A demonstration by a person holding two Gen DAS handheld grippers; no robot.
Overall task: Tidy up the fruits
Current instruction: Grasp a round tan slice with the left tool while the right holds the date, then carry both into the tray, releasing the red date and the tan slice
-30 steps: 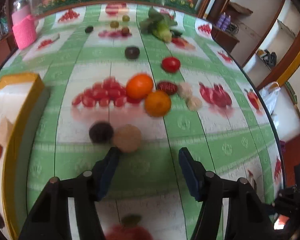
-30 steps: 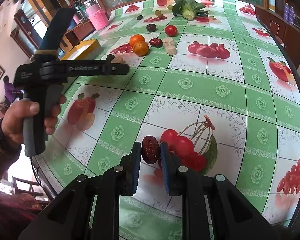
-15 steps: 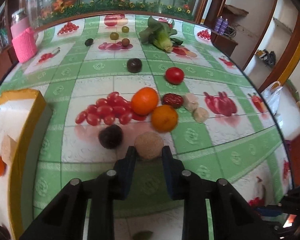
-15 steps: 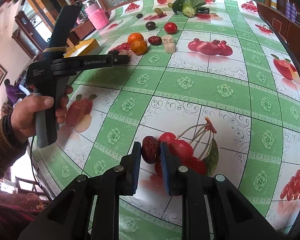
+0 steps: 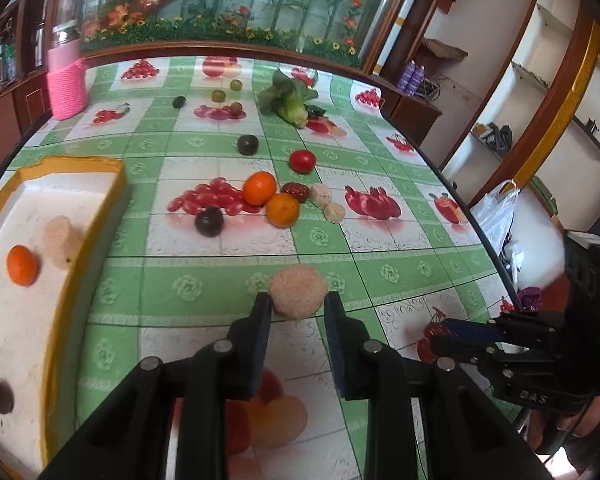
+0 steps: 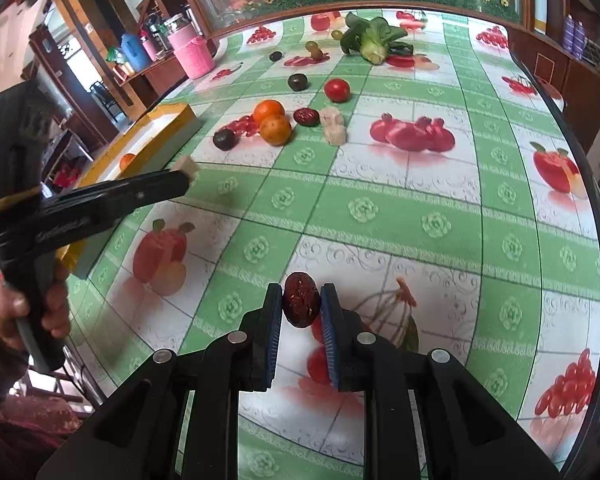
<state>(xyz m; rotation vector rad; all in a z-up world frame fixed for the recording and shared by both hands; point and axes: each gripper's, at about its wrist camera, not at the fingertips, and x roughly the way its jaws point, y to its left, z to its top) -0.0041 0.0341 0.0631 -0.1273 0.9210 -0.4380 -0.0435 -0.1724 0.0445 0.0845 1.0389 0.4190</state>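
My left gripper [image 5: 296, 307] is shut on a round beige fruit [image 5: 298, 290] and holds it above the tablecloth; it also shows in the right wrist view [image 6: 182, 178]. My right gripper [image 6: 300, 306] is shut on a dark red date [image 6: 300, 299] above the table's near part. Two oranges [image 5: 270, 198], a dark plum [image 5: 209, 221], a red date [image 5: 296, 189], two pale chunks [image 5: 327, 202], a tomato [image 5: 302, 161] and another dark plum [image 5: 247, 144] lie mid-table. The yellow-rimmed white tray [image 5: 80, 208] at the left holds an orange [image 5: 22, 265], a pale chunk [image 5: 60, 236] and a dark fruit [image 5: 0, 397].
A leafy green vegetable [image 5: 292, 100], small grapes [image 5: 226, 96] and a dark olive-like fruit [image 5: 179, 101] lie at the far end. A pink knitted jar [image 5: 66, 82] stands far left. The table edge [image 5: 460, 208] curves along the right. Printed fruit pictures cover the cloth.
My left gripper closed on the beige fruit, lifted it and pulled back from the pile toward the near side. My right gripper kept holding the date, nearly still.
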